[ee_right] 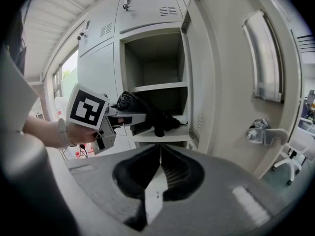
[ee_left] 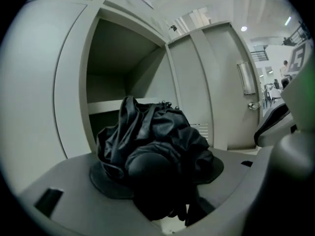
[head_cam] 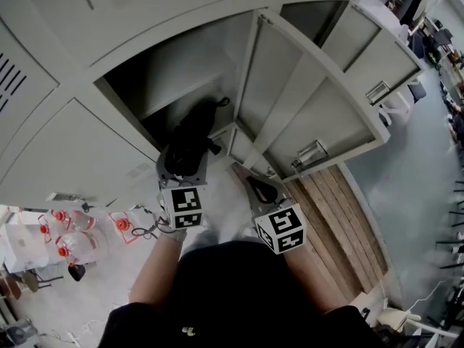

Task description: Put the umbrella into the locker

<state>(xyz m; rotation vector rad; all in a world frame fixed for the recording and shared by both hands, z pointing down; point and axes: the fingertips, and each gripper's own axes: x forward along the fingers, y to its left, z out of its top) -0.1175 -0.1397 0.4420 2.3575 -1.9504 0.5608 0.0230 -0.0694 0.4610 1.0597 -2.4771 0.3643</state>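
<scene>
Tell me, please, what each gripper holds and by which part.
The left gripper holds the black umbrella by its bundled fabric; the right gripper is shut, empty.

umbrella [head_cam: 190, 142]: black, folded, at locker mouth | locker [head_cam: 181, 71]: grey, door open

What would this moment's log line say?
left gripper: shut on umbrella | right gripper: shut, empty | locker door: open

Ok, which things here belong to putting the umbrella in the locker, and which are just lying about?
Job: umbrella, gripped by left gripper at the open locker compartment; locker door, swung open; right gripper, shut, empty.
Lying about: wooden boards on the floor; red-capped clear containers; white chair.
</scene>
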